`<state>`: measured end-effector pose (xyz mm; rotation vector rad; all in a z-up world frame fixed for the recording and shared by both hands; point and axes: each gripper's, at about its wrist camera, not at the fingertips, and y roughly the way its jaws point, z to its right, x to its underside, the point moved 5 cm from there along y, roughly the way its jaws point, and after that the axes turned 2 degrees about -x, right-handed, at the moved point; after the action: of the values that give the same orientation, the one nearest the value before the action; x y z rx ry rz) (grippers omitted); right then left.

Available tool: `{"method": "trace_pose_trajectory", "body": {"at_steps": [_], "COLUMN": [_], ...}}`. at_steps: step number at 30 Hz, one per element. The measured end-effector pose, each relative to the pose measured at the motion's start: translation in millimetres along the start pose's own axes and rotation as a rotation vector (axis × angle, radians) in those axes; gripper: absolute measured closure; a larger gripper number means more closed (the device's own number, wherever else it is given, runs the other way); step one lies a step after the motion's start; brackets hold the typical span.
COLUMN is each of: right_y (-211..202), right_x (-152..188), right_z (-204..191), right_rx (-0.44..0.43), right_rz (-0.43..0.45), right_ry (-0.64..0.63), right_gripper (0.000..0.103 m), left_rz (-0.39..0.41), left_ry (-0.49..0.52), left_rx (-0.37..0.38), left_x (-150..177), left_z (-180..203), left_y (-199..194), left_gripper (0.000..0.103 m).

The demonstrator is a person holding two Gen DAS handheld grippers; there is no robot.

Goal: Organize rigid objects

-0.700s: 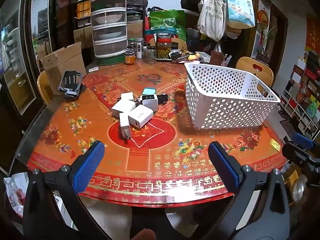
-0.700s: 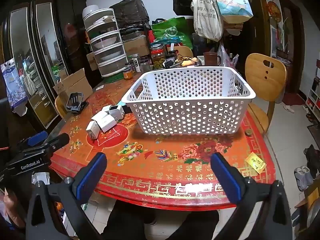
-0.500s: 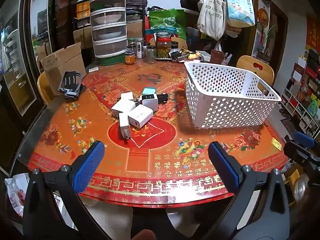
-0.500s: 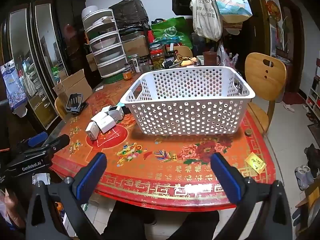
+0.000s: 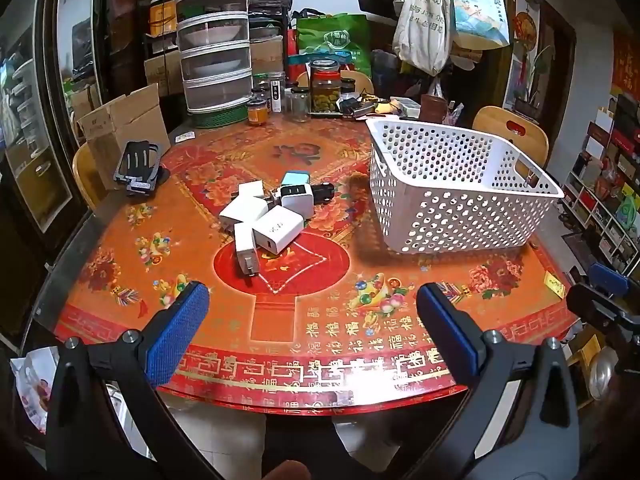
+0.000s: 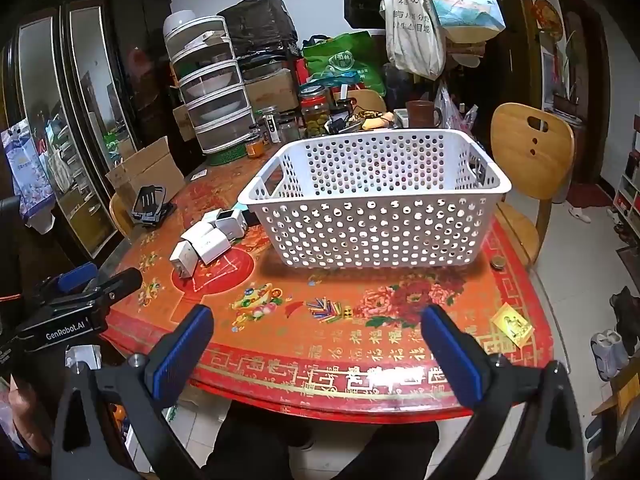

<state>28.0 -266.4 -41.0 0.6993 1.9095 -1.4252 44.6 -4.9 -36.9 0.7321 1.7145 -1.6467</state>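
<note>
Blue-padded fingers (image 5: pixel 178 334) of left gripper (image 5: pixel 312 320) and right gripper (image 6: pixel 318 344): spread wide, empty, lower frame, above near table (image 5: pixel 304 344) edge. Chargers (image 5: pixel 266 220): clustered frame centre, outside white basket (image 5: pixel 460 192) at right. Step: approach, nothing gathered. Next: reach one charger, close, carry to basket. Versus earlier frames: essentially unchanged.

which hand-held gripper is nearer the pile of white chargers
Left. The left hand-held gripper hovers open at the table's near edge with the pile of white chargers just ahead. The right hand-held gripper faces the white basket; the pile lies far off to its left.
</note>
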Motion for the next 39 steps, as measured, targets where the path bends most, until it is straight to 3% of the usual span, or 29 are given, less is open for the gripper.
{"method": "trace_pose_trajectory", "body": {"at_steps": [39], "right_y": [15], "right_x": [4], "right_z": [1], "right_rx": [-0.006], "right_rz": [-0.021], "right_ry": [0.0], "right_gripper": [0.0], "left_rz": [-0.014], "left_ry": [0.003], "left_rx": [0.001], "left_x": [1], "left_z": [1], "left_y": [10], "left_gripper": [0.001]}}
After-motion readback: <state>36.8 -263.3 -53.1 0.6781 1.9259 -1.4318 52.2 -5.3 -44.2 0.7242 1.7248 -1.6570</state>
